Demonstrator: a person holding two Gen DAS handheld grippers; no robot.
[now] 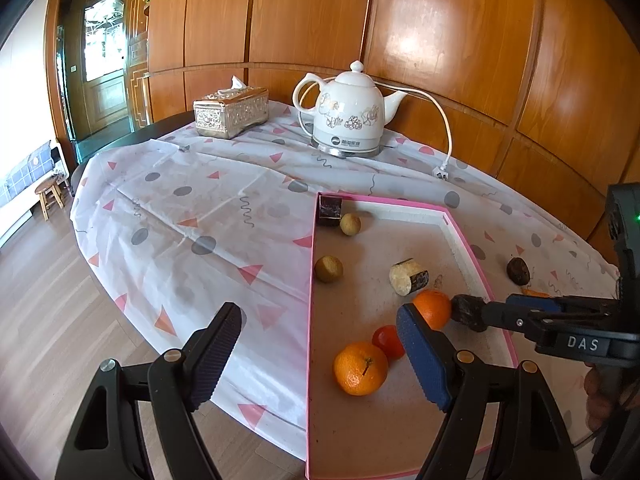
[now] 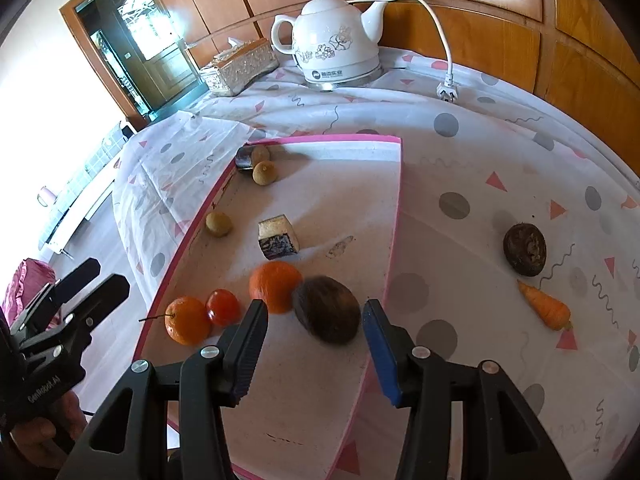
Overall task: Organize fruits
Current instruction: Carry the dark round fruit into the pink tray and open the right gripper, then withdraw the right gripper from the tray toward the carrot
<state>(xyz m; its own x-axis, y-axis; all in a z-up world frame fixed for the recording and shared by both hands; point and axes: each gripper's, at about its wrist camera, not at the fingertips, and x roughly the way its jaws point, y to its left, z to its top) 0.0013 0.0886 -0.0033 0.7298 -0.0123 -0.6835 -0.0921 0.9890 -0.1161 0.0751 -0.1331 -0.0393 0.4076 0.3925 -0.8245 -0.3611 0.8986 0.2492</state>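
A dark brown fruit (image 2: 326,309) is seen between the spread jaws of the right gripper (image 2: 316,344), just over the pink tray (image 2: 394,216), beside an orange (image 2: 275,286); whether the pads touch it cannot be told. The left gripper (image 1: 320,356) is held with jaws spread and empty over the tray's left edge, on the counter (image 1: 180,208).

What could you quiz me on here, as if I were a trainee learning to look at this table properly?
1. True or false: the carrot lies inside the pink tray.
2. How many oranges are in the tray?
3. What stands at the back of the table next to the tissue box? A) a white kettle B) a flower vase C) a soup bowl

Key: 1 false, it lies outside the tray on the cloth. 2 two. 3 A.
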